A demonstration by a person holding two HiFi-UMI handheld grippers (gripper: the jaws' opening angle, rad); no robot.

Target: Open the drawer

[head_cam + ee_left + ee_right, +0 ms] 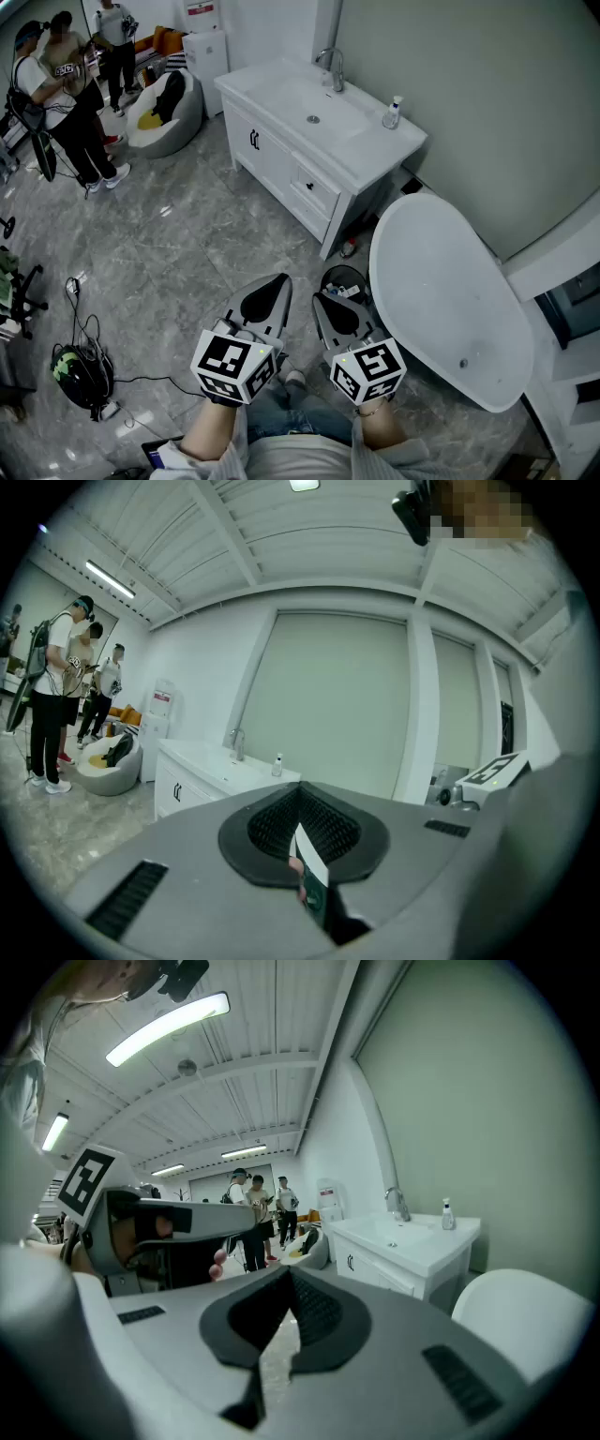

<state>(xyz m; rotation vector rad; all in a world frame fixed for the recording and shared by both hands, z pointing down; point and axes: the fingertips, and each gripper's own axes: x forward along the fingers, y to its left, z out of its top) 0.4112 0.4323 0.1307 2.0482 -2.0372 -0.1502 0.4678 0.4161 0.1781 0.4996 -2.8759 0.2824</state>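
Left gripper (pixel 281 279) and right gripper (pixel 318 299) we hold side by side, jaws closed on nothing, well short of the drawer (pixel 314 187), shut in the vanity (pixel 267 155) front ahead of both, with the dispenser (pixel 206 52) label beyond too small to read.

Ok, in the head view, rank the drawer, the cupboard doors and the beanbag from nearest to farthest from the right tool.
1. drawer: ahead of the right tool, at the vanity's near end.
2. cupboard doors: at the vanity's far end.
3. beanbag: beyond the vanity, upper left.
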